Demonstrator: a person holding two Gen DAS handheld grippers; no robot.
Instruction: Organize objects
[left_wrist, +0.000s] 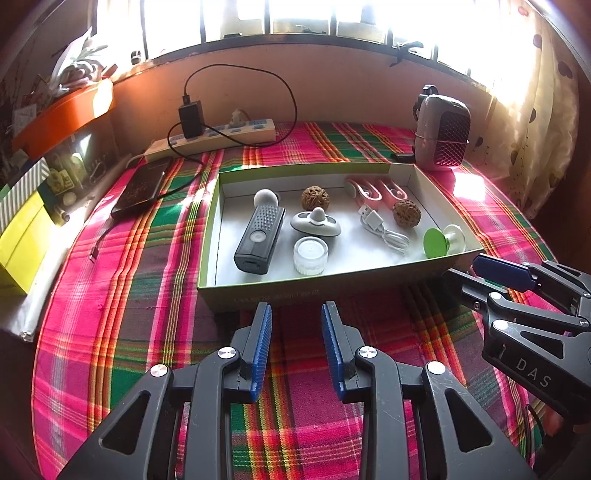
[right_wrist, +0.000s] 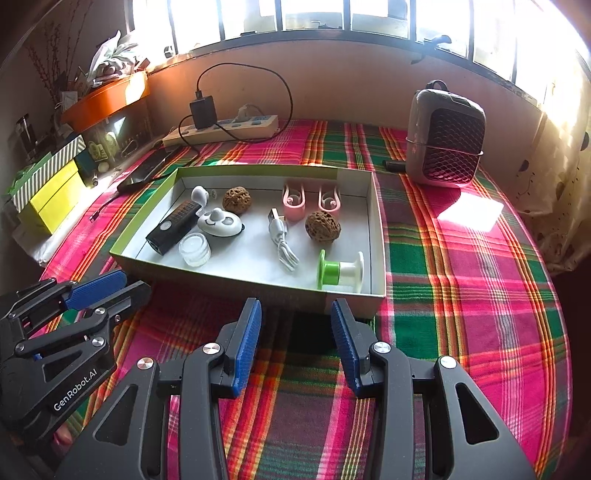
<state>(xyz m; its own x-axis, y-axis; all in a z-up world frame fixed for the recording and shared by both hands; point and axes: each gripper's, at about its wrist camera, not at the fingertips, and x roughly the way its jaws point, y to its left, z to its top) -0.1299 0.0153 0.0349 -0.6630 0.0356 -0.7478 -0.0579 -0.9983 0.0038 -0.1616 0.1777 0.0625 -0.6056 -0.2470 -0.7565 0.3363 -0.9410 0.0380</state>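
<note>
Both claws empty, small things in the box

Left claw and right claw stand half open, holding nothing; just ahead of them the box holds all small things, like the nuts and cable. Sorted already or waiting, I cannot tell.

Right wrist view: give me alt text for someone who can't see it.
The open right gripper points at a shallow cardboard box on a plaid tablecloth, holding two walnuts, a cable, a green spool and small gadgets. The left gripper sits at lower left.
</note>
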